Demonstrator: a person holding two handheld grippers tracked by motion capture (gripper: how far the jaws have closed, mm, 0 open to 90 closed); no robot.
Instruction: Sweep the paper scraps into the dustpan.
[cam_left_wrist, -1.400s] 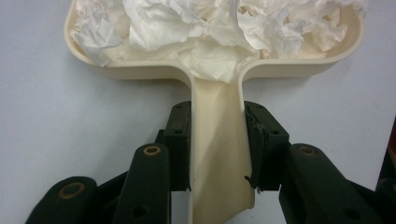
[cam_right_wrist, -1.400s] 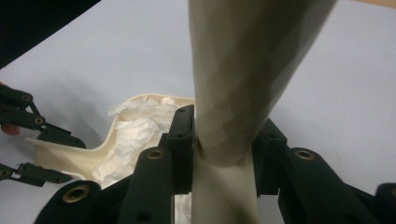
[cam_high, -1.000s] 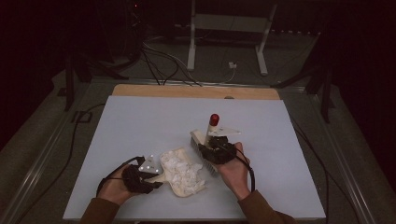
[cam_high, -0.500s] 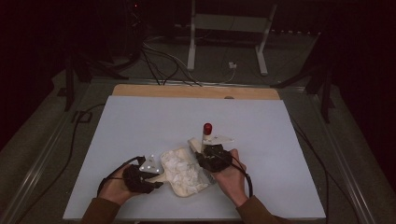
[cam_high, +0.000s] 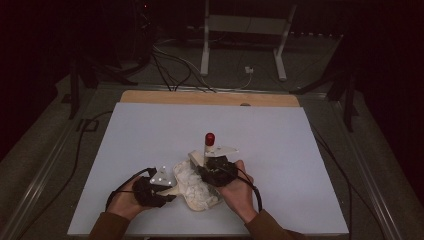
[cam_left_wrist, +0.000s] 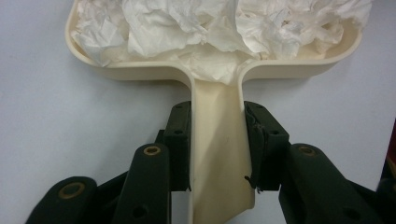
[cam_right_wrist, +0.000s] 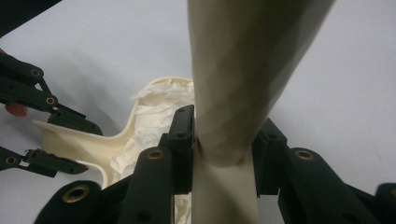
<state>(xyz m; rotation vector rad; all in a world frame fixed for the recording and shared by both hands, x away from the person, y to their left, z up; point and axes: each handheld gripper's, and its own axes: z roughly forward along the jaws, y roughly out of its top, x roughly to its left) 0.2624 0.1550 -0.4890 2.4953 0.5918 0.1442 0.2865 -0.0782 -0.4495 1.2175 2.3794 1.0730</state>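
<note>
A cream dustpan (cam_left_wrist: 140, 72) lies flat on the white table, heaped with crumpled white tissue (cam_left_wrist: 210, 28). My left gripper (cam_left_wrist: 217, 140) is shut on the pan's handle, a pad against each side. In the high view the left gripper (cam_high: 155, 187) sits left of the pan (cam_high: 200, 202). My right gripper (cam_right_wrist: 224, 135) is shut on the cream handle of a brush (cam_right_wrist: 238, 70). That brush stands nearly upright at the pan's far edge, its red tip (cam_high: 209, 138) on top, with the right gripper (cam_high: 216, 170) below it. The right gripper view also has the tissue (cam_right_wrist: 159, 116) and the left gripper (cam_right_wrist: 77, 144).
The white table top (cam_high: 280, 150) reaches far to the back and to both sides, with a wooden strip (cam_high: 210, 97) along its far edge. Cables (cam_high: 80, 150) run on the floor at the left, and a metal stand (cam_high: 245, 30) is behind the table.
My right hand has carried the brush left and toward the person, up to the pan's far edge. The left gripper and the pan have stayed put.
</note>
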